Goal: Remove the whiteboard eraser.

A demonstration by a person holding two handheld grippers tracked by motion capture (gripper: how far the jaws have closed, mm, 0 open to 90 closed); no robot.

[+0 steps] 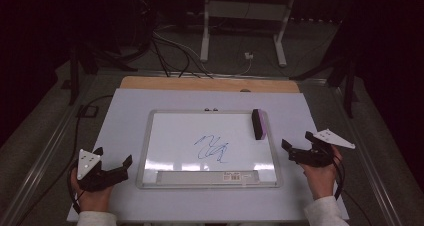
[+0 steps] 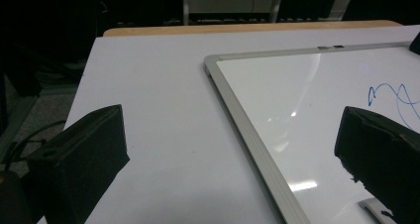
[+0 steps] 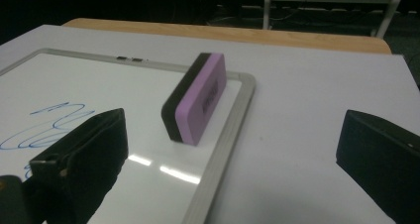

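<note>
Purple-and-black eraser (image 3: pixel 195 99) stands on edge on the whiteboard (image 1: pixel 170 136), against its right frame rail near the far corner. Right gripper view gives the close look: black felt side faces the blue scribble (image 1: pixel 212 148), purple side faces the rail. High view adds layout: right gripper (image 1: pixel 299 147) sits just off the board's right edge, near the eraser, apart from it, jaws spread, nothing between them. Left gripper (image 1: pixel 114 157) rests off the board's left edge, jaws also spread wide (left gripper view: bare white table (image 2: pixel 163 110) between them).
</note>
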